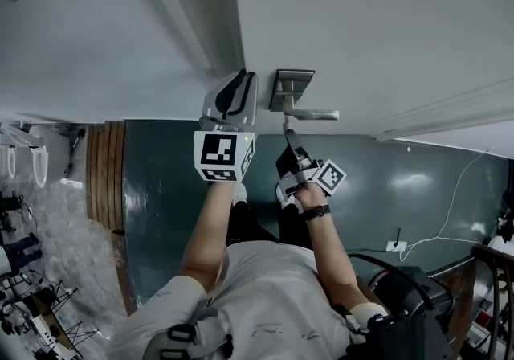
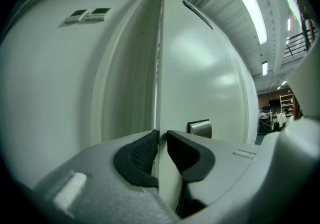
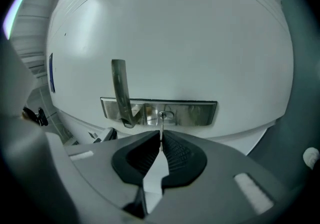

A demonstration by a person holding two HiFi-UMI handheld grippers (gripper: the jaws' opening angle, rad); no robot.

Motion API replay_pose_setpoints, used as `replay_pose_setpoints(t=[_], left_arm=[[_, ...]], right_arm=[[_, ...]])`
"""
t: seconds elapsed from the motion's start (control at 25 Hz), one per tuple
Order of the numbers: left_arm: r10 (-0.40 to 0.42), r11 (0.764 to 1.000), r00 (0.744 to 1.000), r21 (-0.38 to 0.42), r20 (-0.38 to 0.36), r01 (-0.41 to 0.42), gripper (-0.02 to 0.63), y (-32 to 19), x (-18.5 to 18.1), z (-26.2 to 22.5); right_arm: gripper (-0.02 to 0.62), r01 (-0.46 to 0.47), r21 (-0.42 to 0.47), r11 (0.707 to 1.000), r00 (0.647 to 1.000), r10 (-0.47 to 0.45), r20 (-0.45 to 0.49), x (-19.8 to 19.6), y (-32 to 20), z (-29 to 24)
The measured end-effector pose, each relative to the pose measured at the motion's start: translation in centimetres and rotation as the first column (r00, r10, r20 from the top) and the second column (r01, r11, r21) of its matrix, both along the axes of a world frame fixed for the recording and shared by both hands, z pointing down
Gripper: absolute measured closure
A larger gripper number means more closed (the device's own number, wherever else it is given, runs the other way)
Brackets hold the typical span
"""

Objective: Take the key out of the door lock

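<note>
A white door [image 1: 369,21] carries a steel lock plate [image 3: 195,113] with a lever handle [image 3: 119,88]. The small metal key [image 3: 162,119] sits in the lock on that plate, seen edge-on. My right gripper [image 3: 161,135] points straight at the plate with its black pads closed on the key's head. In the head view the right gripper [image 1: 287,133] is just below the handle [image 1: 315,115]. My left gripper [image 2: 160,137] is clamped on the door's free edge [image 2: 160,68], to the left of the lock plate [image 2: 200,128]; the head view shows the left gripper [image 1: 238,81] against that edge.
To the left of the door edge is a white wall [image 2: 60,78] with two small control panels [image 2: 90,15]. Under the person lies a teal floor [image 1: 161,182] with a wooden strip [image 1: 104,177]. A white cable and socket [image 1: 395,245] lie at the right.
</note>
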State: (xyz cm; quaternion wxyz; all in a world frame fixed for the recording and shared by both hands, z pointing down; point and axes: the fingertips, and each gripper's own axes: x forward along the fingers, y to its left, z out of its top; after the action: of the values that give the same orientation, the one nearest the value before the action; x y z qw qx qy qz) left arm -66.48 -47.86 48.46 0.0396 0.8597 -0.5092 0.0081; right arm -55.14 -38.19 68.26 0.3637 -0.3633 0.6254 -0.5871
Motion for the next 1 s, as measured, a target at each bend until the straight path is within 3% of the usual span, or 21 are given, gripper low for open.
replay_pose_setpoints(t=[0.08, 0.16, 0.28, 0.4, 0.56, 0.8, 1.0], left_arm=[[-0.010, 1.000, 1.000, 0.006, 0.011, 0.010, 0.548, -0.1, -0.1, 0.1], [-0.024, 1.000, 0.999, -0.008, 0.029, 0.024, 0.551, -0.2, -0.3, 0.3], [-0.051, 0.997, 0.994, -0.045, 0.094, 0.056, 0.552, -0.5, 0.0, 0.7], [-0.049, 0.998, 0.991, -0.038, 0.125, 0.054, 0.552, 0.0, 0.6, 0.5], [-0.060, 0.997, 0.986, -0.030, 0.153, 0.066, 0.553, 2.2, 1.5, 0.1], [-0.070, 0.997, 0.988, -0.031, 0.136, 0.075, 0.590, 7.4, 3.2, -0.4], [0.017, 1.000, 0.996, -0.008, 0.086, -0.016, 0.606, 12.0, 3.5, -1.3]], right_arm=[[0.575, 0.023, 0.010, 1.000, 0.999, -0.023, 0.027, 0.2, 2.2, -0.1], [0.575, 0.084, 0.074, 0.994, 0.996, -0.085, 0.009, 0.1, 3.7, -1.6], [0.575, 0.196, 0.210, 0.958, 0.978, -0.177, -0.107, 0.6, 5.4, -5.1], [0.575, 0.261, 0.310, 0.914, 0.950, -0.187, -0.249, 1.7, 5.3, -8.4], [0.575, 0.318, 0.398, 0.860, 0.900, -0.142, -0.412, 3.3, 3.8, -12.5], [0.575, 0.354, 0.490, 0.797, 0.831, -0.027, -0.556, 5.3, 3.1, -17.6], [0.575, 0.347, 0.555, 0.756, 0.739, 0.144, -0.658, 3.9, 5.4, -21.4]])
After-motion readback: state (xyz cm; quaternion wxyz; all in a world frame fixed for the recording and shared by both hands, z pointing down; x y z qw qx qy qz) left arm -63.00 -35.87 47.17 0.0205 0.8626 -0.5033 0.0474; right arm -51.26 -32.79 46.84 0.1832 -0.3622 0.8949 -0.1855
